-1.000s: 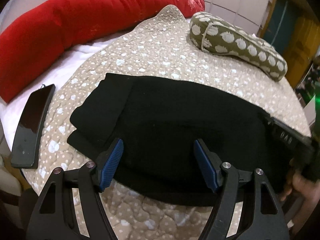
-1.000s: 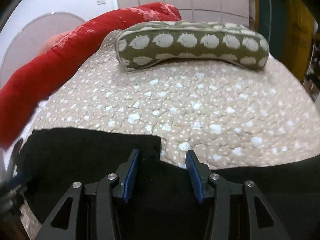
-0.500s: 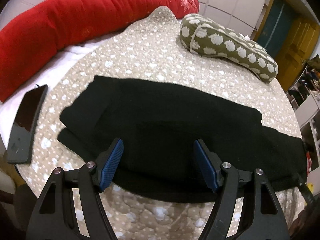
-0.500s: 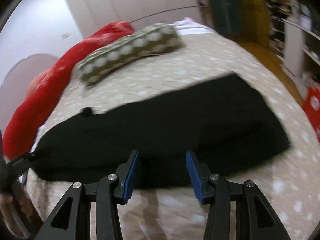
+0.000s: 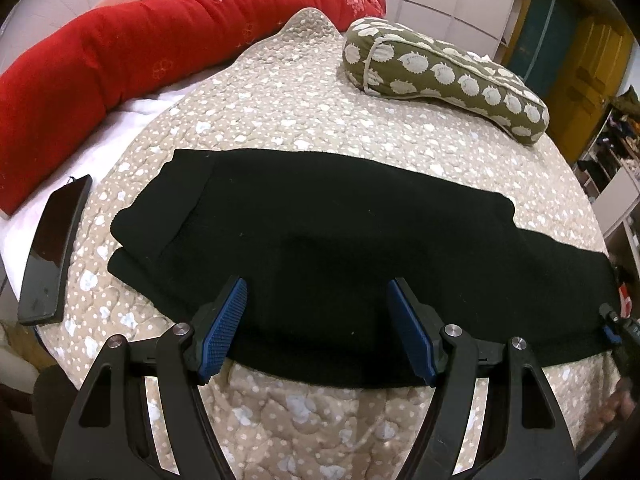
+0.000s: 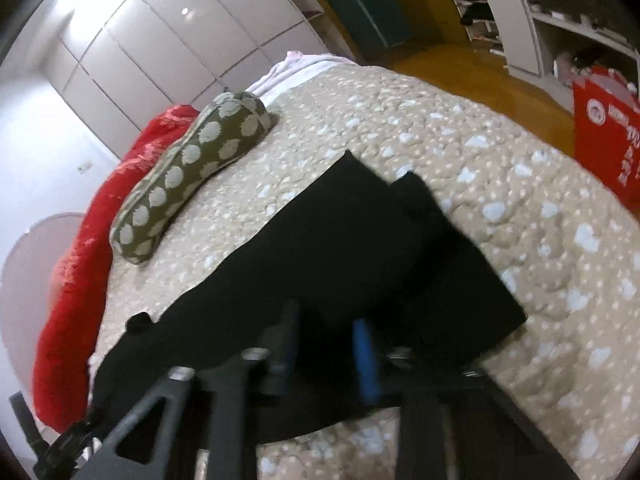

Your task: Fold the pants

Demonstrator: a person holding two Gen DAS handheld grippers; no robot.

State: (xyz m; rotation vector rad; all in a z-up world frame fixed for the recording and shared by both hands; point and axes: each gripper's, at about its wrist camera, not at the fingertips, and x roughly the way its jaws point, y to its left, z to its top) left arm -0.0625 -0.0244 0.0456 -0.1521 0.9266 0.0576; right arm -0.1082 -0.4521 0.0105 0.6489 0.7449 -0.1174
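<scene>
The black pants [image 5: 340,240] lie lengthwise across the spotted beige quilt [image 5: 280,112], one layer over another. My left gripper [image 5: 316,320] hovers over their near edge, jaws wide open, nothing between the blue pads [image 5: 224,328]. In the right wrist view the pants [image 6: 360,248] run away towards their stepped end at the right. My right gripper [image 6: 326,344] is blurred at their near edge. Its jaws are closing, a gap still shows between the pads, and black cloth lies under them. The left wrist view catches the right gripper [image 5: 612,326] at the pants' right end.
A long red pillow [image 5: 120,52] borders the bed's far left. A green pillow with white spots [image 5: 444,76] lies at the back. A dark phone [image 5: 52,248] rests on the white sheet at the left. A red bag [image 6: 604,128] stands on the floor beyond the bed.
My right gripper has swept along the pants to their right end, rolled, and its jaws have narrowed. The left gripper has stayed open over the near edge.
</scene>
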